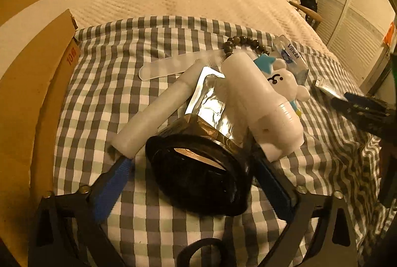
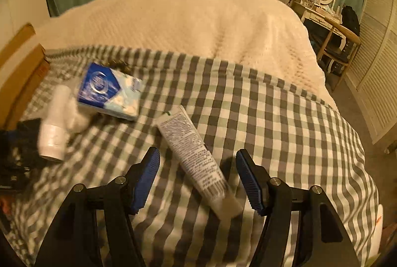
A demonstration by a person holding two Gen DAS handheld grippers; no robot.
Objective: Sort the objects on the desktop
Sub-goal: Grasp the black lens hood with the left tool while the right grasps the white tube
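In the left wrist view my left gripper (image 1: 196, 162) stands open around a black tape roll (image 1: 198, 175) lying on the checked cloth; whether the pads touch it I cannot tell. Beyond the roll lie a silver foil pouch (image 1: 211, 98), a white tube (image 1: 153, 113), a white bottle (image 1: 263, 103), a clear comb (image 1: 173, 66), a bead bracelet (image 1: 238, 43), a white plush toy (image 1: 285, 78) and a tissue pack (image 1: 292, 56). In the right wrist view my right gripper (image 2: 197, 177) is open around a white printed tube (image 2: 196, 157), not touching it.
A cardboard box (image 1: 27, 73) stands along the left edge of the checked cloth (image 1: 139, 222). The tissue pack (image 2: 109, 90) and white bottle (image 2: 57, 128) lie left of my right gripper. A cream blanket (image 2: 188, 23) covers the bed behind. A dresser stands far right.
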